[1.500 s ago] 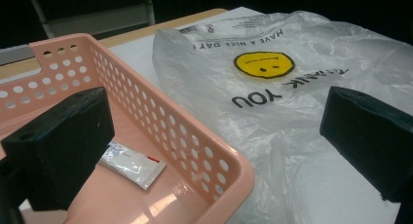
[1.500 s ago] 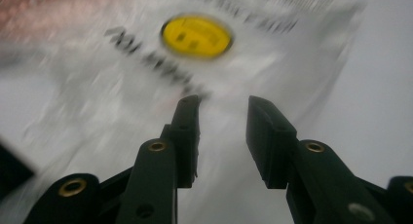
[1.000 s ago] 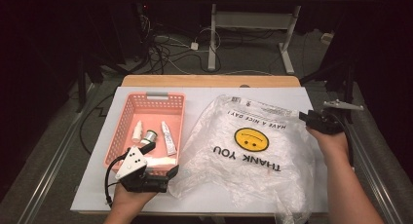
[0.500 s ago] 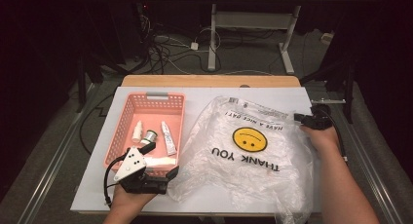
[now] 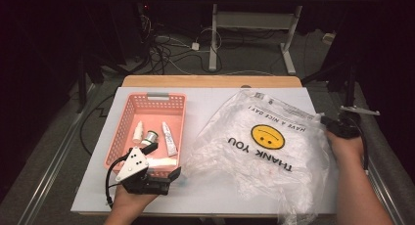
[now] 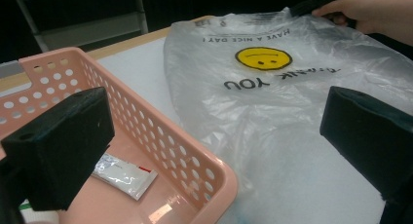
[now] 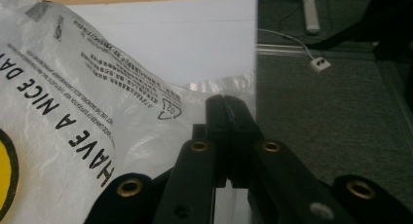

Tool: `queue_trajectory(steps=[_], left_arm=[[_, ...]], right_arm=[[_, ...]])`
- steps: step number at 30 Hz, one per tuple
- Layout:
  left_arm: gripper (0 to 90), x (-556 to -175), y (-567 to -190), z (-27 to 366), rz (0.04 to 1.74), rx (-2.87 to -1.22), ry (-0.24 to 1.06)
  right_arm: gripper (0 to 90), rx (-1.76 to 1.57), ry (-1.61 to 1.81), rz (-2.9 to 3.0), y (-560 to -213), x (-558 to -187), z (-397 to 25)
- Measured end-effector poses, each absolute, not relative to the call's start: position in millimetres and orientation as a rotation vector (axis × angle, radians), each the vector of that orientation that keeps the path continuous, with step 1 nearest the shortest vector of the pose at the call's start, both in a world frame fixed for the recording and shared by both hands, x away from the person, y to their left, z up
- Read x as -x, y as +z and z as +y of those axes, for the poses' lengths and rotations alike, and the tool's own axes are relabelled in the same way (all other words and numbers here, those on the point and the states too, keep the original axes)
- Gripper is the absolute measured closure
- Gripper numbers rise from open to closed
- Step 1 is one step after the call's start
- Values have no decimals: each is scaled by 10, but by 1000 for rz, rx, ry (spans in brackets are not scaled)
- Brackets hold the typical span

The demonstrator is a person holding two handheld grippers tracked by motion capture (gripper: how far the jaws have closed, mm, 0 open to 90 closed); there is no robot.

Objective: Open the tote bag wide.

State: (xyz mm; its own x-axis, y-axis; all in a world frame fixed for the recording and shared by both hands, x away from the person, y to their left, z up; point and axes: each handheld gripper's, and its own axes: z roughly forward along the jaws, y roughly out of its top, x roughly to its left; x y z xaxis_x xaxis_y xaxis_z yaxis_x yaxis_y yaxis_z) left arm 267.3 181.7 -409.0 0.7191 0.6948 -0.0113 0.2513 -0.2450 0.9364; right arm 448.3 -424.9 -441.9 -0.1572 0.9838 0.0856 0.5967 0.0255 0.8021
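A clear plastic bag (image 5: 264,156) printed with a yellow smiley and "THANK YOU" lies flat on the white table (image 5: 215,102). My right gripper (image 5: 332,123) sits at the bag's right edge. Its jaws are pressed together at the bag's (image 7: 97,117) crinkled rim, right gripper (image 7: 227,104) apparently pinching the film. A pink perforated basket (image 5: 128,132) stands at the left. My left gripper (image 5: 169,178) rests by the basket's near right corner, open wide. In the left gripper view my left gripper (image 6: 214,146) has one jaw over the basket (image 6: 160,136) and the other over the bag (image 6: 272,102).
The basket holds a small white bottle (image 5: 138,132), a silver round item (image 5: 151,137), a white tube (image 5: 170,139) and a white sachet (image 6: 124,175). The table's right edge is just beyond the right hand (image 5: 345,146), with dark floor below. Cables and desk legs lie behind the table.
The right hand has come down and settled at the bag's right edge. The left gripper and basket have stayed put.
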Motion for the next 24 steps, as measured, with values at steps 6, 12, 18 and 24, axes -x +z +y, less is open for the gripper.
queue_trajectory(steps=[6,12,18,24], left_arm=[[0,-2688,-4100,1797,741,-1828,489],[0,-2690,-4108,1784,738,-1840,493],[0,-2686,-4110,1782,739,-1842,493],[0,-2688,-4111,1787,739,-1838,494]], right_arm=[[900,-1628,986,1707,-4479,-3961,-4516],[883,-1616,993,1683,-4507,-3530,-4453],[882,-1594,1046,1666,-4503,-3272,-4247],[728,-1500,1093,1699,-4335,-3190,-4163]])
